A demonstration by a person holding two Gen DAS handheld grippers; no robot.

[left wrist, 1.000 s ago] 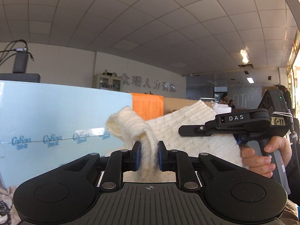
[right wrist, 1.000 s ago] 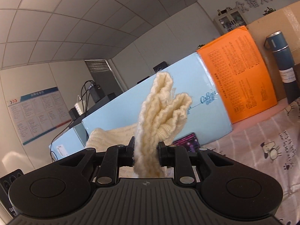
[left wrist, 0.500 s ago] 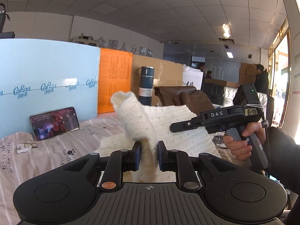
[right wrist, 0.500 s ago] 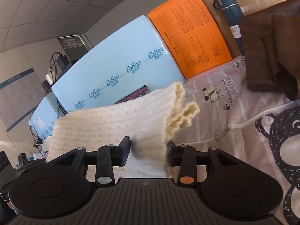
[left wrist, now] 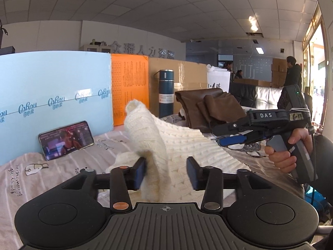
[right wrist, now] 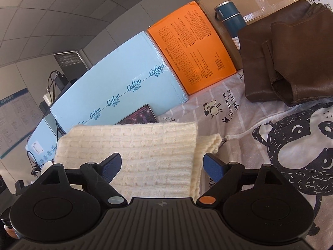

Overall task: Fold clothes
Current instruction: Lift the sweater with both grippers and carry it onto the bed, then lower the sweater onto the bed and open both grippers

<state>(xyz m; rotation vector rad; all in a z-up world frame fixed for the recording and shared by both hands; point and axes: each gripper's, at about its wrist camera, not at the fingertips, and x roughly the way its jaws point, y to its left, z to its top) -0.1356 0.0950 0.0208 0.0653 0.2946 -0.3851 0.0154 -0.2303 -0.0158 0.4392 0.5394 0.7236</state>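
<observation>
Now that both hand-held grippers released, sweater [right wrist: 145, 156] rests

"CoRou" on blue board [left wrist: 54, 87], seemingly "DAS" on right claw [left wrist: 231, 140]

Left gripper [left wrist: 166, 171], right gripper [right wrist: 162, 167]: fingers spread.

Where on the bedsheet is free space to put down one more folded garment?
Bare striped bedsheet lies before the phone, left of the cream sweater. It is crowded to the right: brown leather jacket and panda garment.
</observation>
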